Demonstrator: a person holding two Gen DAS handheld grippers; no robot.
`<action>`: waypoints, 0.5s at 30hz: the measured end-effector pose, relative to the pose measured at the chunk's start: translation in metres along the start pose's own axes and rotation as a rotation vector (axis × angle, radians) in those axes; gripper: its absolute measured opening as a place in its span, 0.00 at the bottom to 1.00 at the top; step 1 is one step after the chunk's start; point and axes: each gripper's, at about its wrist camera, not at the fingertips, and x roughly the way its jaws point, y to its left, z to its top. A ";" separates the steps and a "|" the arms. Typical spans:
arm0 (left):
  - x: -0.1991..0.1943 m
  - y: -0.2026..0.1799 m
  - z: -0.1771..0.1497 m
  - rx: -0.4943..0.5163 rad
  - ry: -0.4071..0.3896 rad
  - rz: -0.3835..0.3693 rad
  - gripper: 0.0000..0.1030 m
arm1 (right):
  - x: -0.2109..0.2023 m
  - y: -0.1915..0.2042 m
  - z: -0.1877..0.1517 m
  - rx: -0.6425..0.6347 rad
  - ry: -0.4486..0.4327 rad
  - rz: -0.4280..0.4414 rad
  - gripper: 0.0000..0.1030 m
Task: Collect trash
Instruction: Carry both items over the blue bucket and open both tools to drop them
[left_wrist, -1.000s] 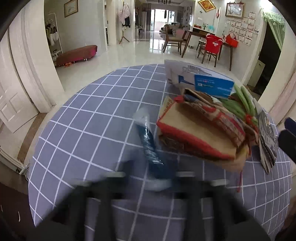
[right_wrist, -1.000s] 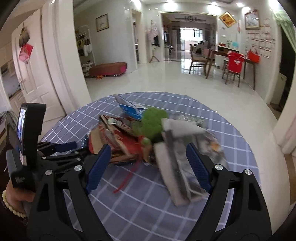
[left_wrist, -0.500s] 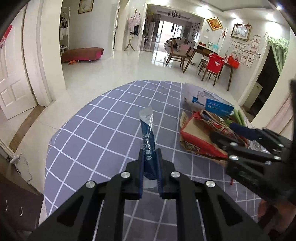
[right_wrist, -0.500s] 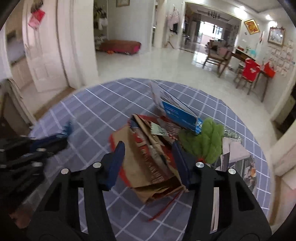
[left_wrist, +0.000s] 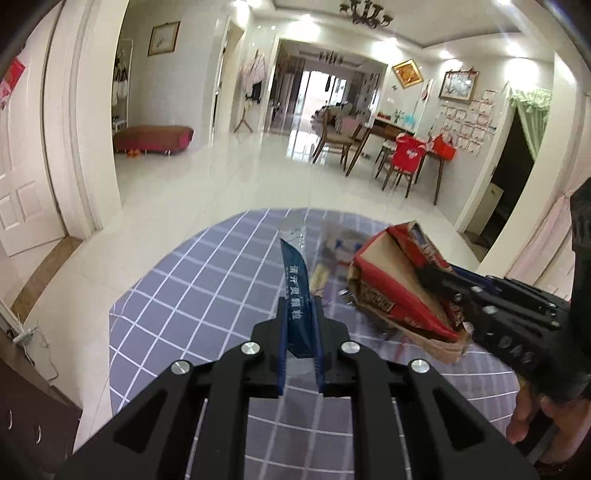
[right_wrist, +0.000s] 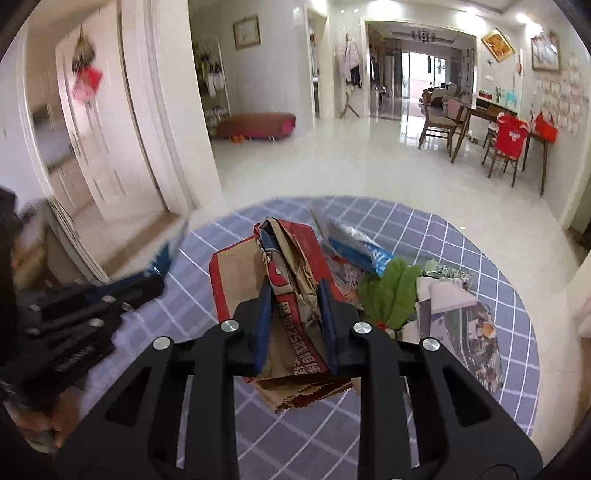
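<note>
Trash: a blue sachet (left_wrist: 297, 295) stands lengthwise, pointing away, pinched in the left gripper (left_wrist: 300, 332). The right gripper (right_wrist: 295, 325) is closing on a crumpled paper bag (right_wrist: 291, 280) above the round checked worktop (right_wrist: 461, 236); glossy tiled floor (right_wrist: 369, 166) beyond.

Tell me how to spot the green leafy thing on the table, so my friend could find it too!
Look at the round table with the blue-grey checked cloth, then at the heap of trash in its middle. The green leaves lie just right of the crumpled red-and-brown paper bag, beside the folded newspaper. They are the only green, plant-like thing among all that paper.
</note>
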 end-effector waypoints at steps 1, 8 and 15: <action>-0.006 -0.006 0.001 0.005 -0.009 -0.006 0.11 | -0.013 -0.003 0.000 0.023 -0.024 0.015 0.23; -0.040 -0.060 0.002 0.070 -0.041 -0.071 0.11 | -0.094 -0.026 -0.005 0.090 -0.142 0.033 0.23; -0.045 -0.163 -0.023 0.194 0.007 -0.229 0.11 | -0.169 -0.087 -0.062 0.166 -0.198 -0.086 0.23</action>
